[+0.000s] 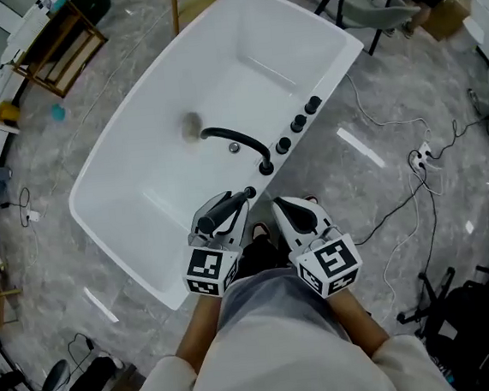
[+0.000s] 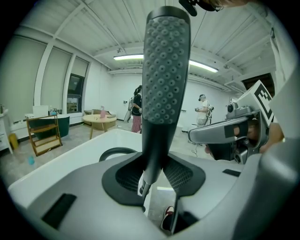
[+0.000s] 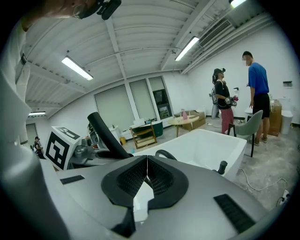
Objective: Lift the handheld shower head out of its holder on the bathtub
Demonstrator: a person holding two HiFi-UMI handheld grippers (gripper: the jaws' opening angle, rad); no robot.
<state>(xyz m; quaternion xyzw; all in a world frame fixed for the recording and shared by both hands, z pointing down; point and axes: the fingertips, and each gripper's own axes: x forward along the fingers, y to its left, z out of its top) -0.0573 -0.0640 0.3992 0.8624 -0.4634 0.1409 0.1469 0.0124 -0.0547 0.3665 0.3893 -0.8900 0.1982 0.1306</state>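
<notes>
At lower centre of the head view, the left gripper has its jaws partly closed on the shower head, which stands upright above the near rim of the tub. Just right of it, the right gripper is closed tight and empty.

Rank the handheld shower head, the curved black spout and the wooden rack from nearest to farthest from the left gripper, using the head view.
1. Handheld shower head: clamped in the left gripper itself.
2. Curved black spout: just ahead, near the picture's middle.
3. Wooden rack: on the floor, far upper left.
</notes>
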